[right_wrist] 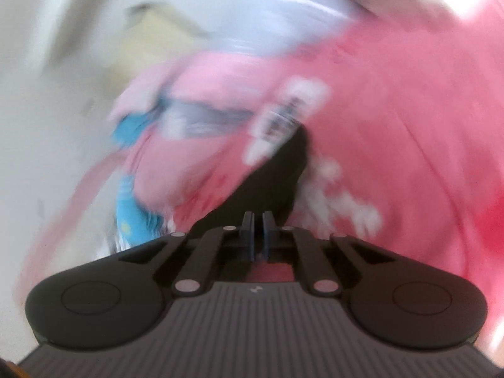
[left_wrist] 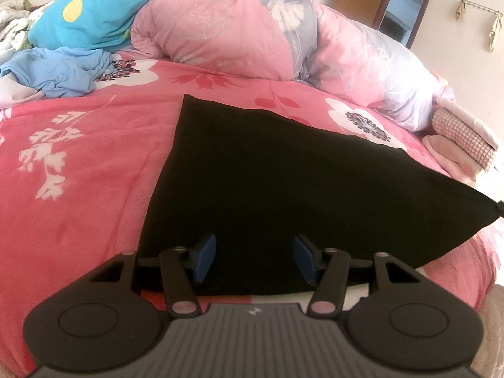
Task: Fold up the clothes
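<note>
A black garment (left_wrist: 283,182) lies flat on the pink flowered bedspread (left_wrist: 78,189), and its right corner is drawn out to a raised point at the frame's right edge. My left gripper (left_wrist: 254,258) stands open over the garment's near edge, its blue pads (left_wrist: 204,258) apart with only cloth beneath them. The right wrist view is badly blurred. In it my right gripper (right_wrist: 258,239) has its pads together, and the black garment (right_wrist: 283,170) stretches away from the fingertips.
A rolled pink and grey quilt (left_wrist: 252,31) runs along the back of the bed. A crumpled light blue garment (left_wrist: 56,72) and a turquoise one (left_wrist: 94,12) lie at the back left. Folded pink items (left_wrist: 456,145) sit at the right edge.
</note>
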